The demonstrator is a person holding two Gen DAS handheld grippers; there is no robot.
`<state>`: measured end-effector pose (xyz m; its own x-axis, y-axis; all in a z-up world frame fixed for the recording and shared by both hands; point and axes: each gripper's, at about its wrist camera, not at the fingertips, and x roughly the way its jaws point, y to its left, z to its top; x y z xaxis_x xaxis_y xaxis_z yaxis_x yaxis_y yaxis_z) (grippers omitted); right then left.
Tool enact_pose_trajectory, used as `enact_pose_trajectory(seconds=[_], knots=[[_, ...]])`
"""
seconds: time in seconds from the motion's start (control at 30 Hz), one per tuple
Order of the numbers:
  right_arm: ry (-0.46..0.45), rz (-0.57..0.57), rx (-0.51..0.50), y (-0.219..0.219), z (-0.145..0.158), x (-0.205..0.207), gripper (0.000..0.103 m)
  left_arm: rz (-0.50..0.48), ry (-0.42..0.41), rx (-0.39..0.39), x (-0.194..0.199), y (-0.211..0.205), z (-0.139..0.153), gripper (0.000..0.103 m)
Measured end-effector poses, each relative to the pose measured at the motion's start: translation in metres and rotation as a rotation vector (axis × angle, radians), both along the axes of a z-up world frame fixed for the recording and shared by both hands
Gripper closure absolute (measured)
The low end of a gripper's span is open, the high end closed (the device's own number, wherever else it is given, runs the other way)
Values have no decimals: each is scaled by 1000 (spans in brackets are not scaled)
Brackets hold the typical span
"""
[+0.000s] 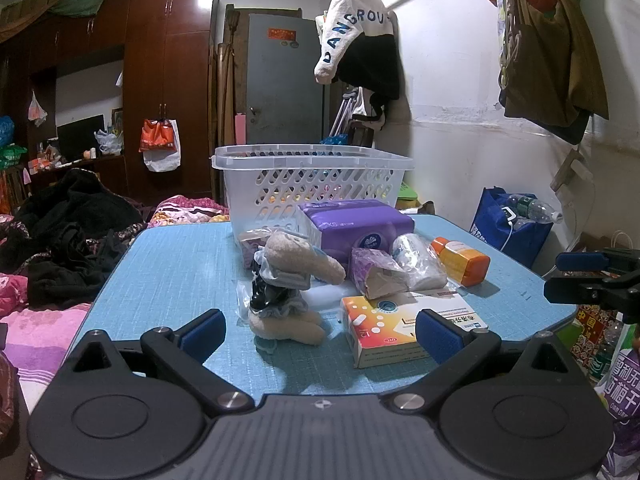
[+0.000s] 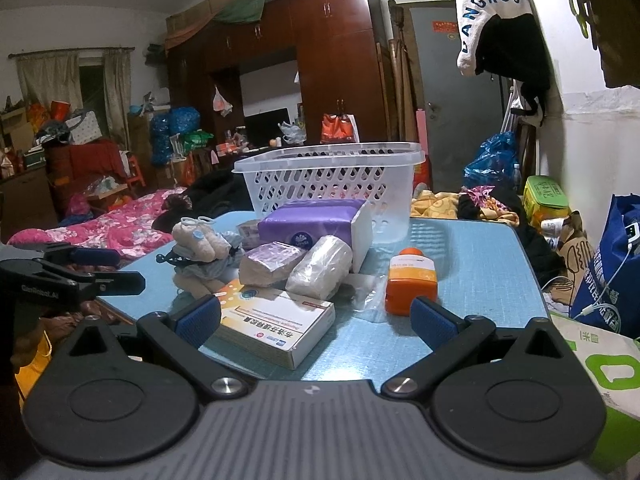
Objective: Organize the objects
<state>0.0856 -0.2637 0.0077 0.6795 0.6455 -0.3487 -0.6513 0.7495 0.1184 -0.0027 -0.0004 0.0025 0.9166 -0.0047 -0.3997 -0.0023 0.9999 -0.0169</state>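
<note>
My left gripper (image 1: 318, 336) and right gripper (image 2: 316, 322) spread wide and empty over the blue table's (image 1: 168, 264) near edge, medicine box (image 1: 384, 332) nearest, orange bottle (image 2: 410, 282) beyond, tissue pack (image 1: 356, 228) mid-table, white basket (image 1: 308, 176) at far edge.

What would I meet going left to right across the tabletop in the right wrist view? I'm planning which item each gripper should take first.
Plush toy → medicine box → clear-wrapped roll → orange bottle. The purple tissue pack and the white basket stand behind these, so I leave them out of the order.
</note>
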Motion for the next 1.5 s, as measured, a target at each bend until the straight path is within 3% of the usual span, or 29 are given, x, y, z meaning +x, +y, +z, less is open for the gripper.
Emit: enact_pose_trajectory(seconds=[1.5], knots=[[4, -4, -3, 2, -3, 2, 0, -4, -4, 4, 0, -1, -2, 1]])
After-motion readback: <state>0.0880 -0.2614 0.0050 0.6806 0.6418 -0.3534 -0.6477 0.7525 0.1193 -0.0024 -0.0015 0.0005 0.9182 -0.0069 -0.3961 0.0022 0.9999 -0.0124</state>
